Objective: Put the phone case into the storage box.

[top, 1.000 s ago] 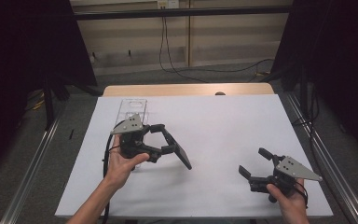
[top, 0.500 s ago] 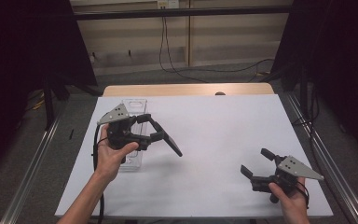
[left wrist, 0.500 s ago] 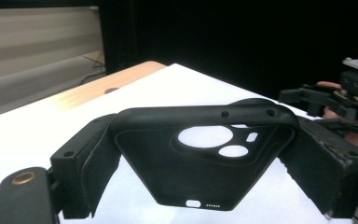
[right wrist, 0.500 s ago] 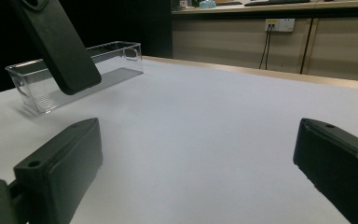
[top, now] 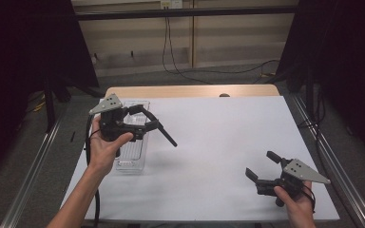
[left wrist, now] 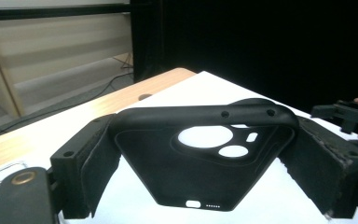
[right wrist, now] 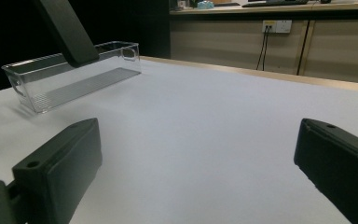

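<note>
The left gripper (left wrist: 205,154) pinches a black phone case (left wrist: 205,163) by its edges above the clear tray (top: 133,142); the soft case could buckle and slip. The right gripper (top: 266,168) rests on the bench (top: 218,142), jaws spread, empty.

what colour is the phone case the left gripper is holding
Black, matte all over. The phone case shows best in the left gripper view, clamped in the left gripper.
</note>
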